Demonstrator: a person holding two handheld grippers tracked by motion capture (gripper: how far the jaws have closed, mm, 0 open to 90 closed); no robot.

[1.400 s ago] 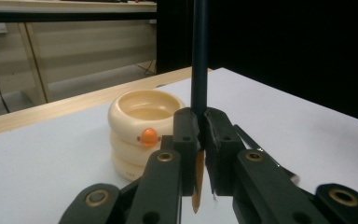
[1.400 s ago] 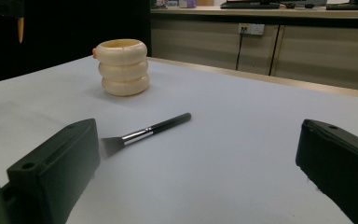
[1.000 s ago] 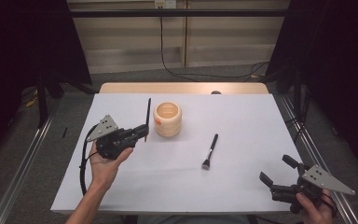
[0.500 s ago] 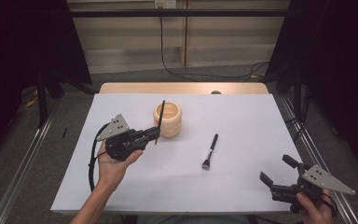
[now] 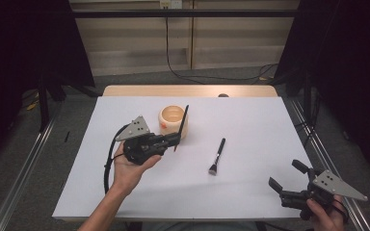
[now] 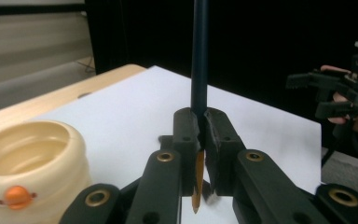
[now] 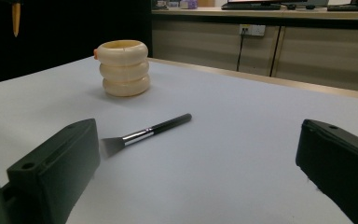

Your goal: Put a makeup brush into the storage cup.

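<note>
Two claws: my left claw (image 5: 175,141) clamps a dark slim pencil (image 5: 181,123) upright beside the cream ribbed ring-shaped pot (image 5: 173,121); my right claw (image 5: 285,179) gapes empty, well apart. Black-handled flat brush (image 5: 217,155) lies between on the white worktop (image 5: 250,125).

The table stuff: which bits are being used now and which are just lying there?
In use:
- left gripper, shut on the pencil
- cup, close beside the pencil

Lying about:
- brush, flat on the table
- right gripper, open, holding nothing

Black two-jaw tool (image 5: 173,140) with grey triangular plate, brass-ringed screws, black cable.
</note>
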